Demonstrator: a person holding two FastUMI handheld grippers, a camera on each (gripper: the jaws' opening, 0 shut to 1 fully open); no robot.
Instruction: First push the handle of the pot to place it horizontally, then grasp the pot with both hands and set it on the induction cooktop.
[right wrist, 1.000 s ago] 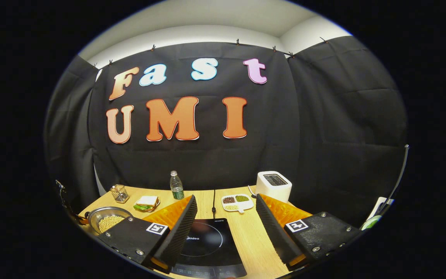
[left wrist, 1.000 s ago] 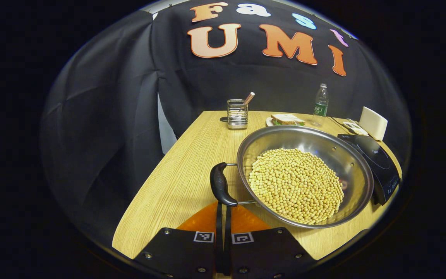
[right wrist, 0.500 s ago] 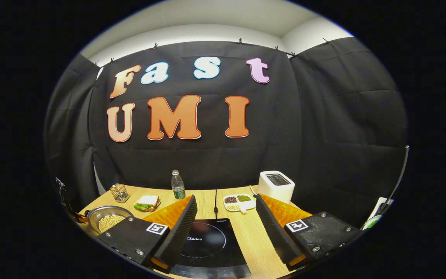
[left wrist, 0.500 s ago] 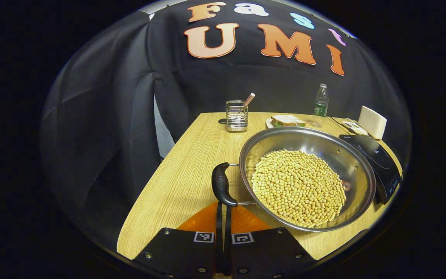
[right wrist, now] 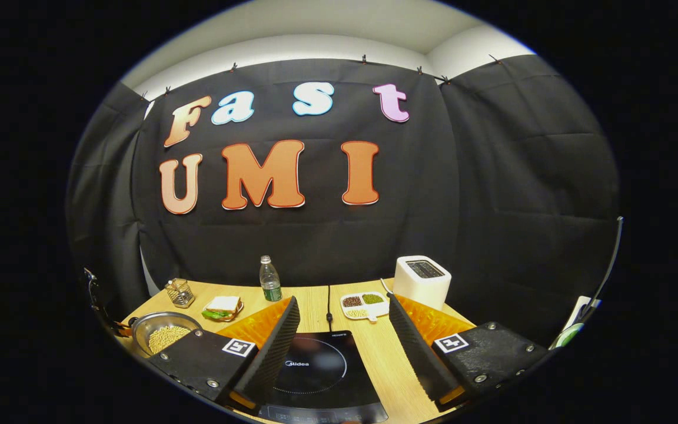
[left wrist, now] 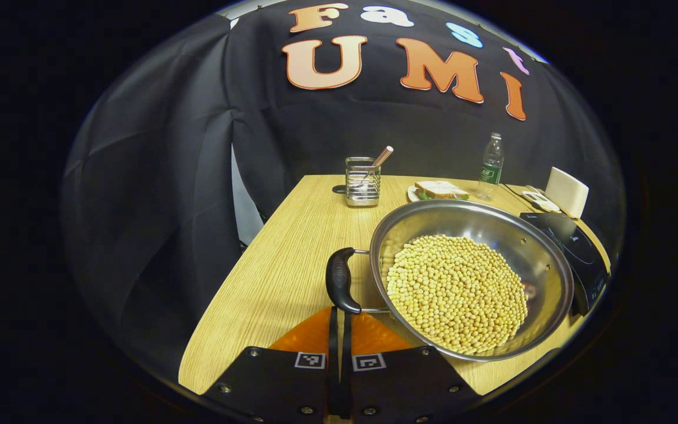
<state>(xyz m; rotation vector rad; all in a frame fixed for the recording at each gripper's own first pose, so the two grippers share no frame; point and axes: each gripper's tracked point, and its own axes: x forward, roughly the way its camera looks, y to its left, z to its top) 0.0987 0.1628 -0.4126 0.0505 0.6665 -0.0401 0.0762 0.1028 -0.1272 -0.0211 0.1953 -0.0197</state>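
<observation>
A steel pot [left wrist: 545, 259] full of yellow beans [left wrist: 457, 288] sits on the wooden table [left wrist: 292, 247]. Its black handle [left wrist: 339, 280] stands on a wire loop at the pot's left side. My left gripper [left wrist: 339, 312] is shut with nothing between its fingers, and its tips touch the near end of the handle. The black induction cooktop [left wrist: 574, 247] lies just right of the pot. In the right gripper view, my right gripper [right wrist: 342, 301] hangs open above the cooktop [right wrist: 315, 371], and the pot [right wrist: 165, 333] is small at the far left.
Along the back of the table stand a wire utensil holder [left wrist: 362, 181], a sandwich on a plate [left wrist: 439, 189], a water bottle [left wrist: 491, 166] and a white toaster [right wrist: 422, 281]. A divided dish of beans [right wrist: 362, 305] lies behind the cooktop. The table's left edge is near the handle.
The pot has drifted slightly right and lower in the left gripper view. The right gripper has shifted a little, so the cooktop shows slightly lower between its fingers. Both grippers keep their states.
</observation>
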